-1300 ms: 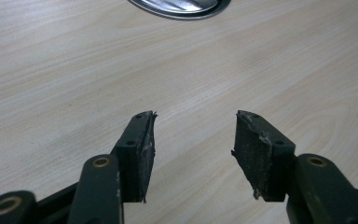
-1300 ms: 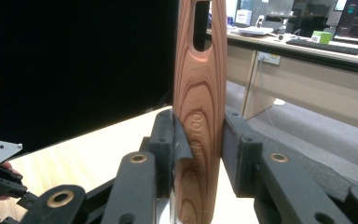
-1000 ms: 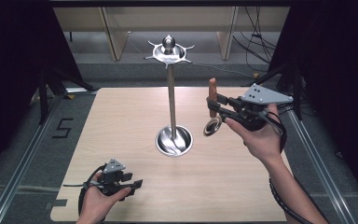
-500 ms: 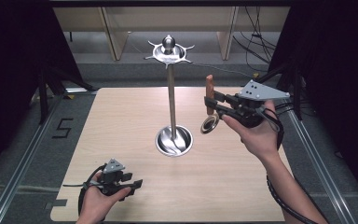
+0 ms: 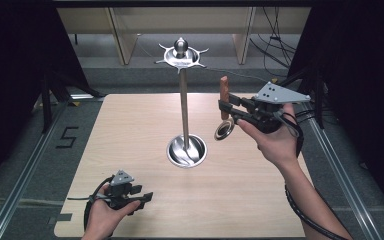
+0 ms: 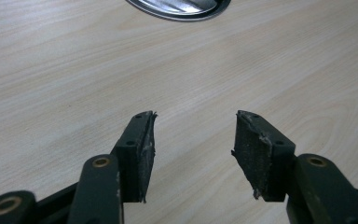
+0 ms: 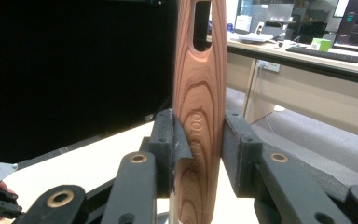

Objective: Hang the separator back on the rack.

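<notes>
A wooden-handled utensil [image 7: 199,116] stands upright, clamped between the right gripper [image 5: 228,112] fingers; the high view shows its round metal head [image 5: 224,130] hanging below them, beside the metal stand [image 5: 184,107]. The left gripper [image 6: 193,154] fingers gape empty above the bare desk [image 6: 74,70].

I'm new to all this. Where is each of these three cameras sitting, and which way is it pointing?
High view: above the person's side, looking forward and down on the pale wooden table, the tall steel hook stand, both forearms and both tongs.
Left gripper view: rides the left tongs, looking along open jaws over the tabletop toward the stand's round base.
Right gripper view: rides the right tongs, looking level past the wooden-handled utensil toward desks.
Shared: the utensil shows in the high and right gripper views.
</notes>
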Tool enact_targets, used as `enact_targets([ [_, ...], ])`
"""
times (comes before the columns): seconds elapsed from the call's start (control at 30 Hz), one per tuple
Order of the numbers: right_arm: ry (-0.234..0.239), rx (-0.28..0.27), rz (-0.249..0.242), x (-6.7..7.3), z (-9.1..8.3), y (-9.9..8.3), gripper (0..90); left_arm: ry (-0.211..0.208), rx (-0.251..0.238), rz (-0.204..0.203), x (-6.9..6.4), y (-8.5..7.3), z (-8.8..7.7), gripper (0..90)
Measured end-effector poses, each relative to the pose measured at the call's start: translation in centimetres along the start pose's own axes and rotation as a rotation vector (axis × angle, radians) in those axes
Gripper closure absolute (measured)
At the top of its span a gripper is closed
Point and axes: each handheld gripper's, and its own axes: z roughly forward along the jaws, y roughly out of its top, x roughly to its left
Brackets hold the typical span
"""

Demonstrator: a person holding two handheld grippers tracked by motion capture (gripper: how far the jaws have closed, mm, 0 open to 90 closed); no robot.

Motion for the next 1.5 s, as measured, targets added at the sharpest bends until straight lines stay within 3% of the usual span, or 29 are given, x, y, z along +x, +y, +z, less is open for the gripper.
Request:
enact_targets([
  [0.17,0.003,-0.004,-0.004,0.0,0.2,0.4,68.6,-0.010,0.003,0.001,0.0,0.0,-0.1,47.0],
  [0.2,0.003,-0.004,-0.001,0.0,0.3,0.5,68.6,-0.011,0.028,0.030,0.2,0.1,-0.3,47.0],
  [0.33,0.001,0.001,0.005,-0.1,0.5,0.9,68.6,-0.005,0.005,0.012,0.1,0.1,-0.2,47.0],
  [0.57,0.001,0.000,-0.011,-0.3,1.1,1.3,68.6,-0.008,0.018,0.025,0.2,0.1,-0.3,47.0],
  [0.6,0.002,0.002,-0.007,-0.3,1.1,1.4,68.6,-0.009,0.008,0.002,0.1,0.1,-0.2,47.0],
  [1.07,0.014,0.018,-0.015,-0.9,1.8,1.9,68.6,-0.012,-0.001,-0.003,0.1,0.1,-0.2,47.0],
  [1.1,0.015,0.016,-0.015,-0.9,1.8,2.0,68.6,-0.014,0.016,0.018,0.2,0.1,-0.3,47.0],
  [1.33,0.021,0.026,-0.012,-0.9,2.2,2.2,68.6,-0.002,0.004,0.005,0.1,0.1,-0.2,47.0],
  [1.5,0.027,0.035,-0.034,-0.9,2.6,2.3,68.6,-0.012,0.014,0.011,0.2,0.1,-0.3,47.0],
])
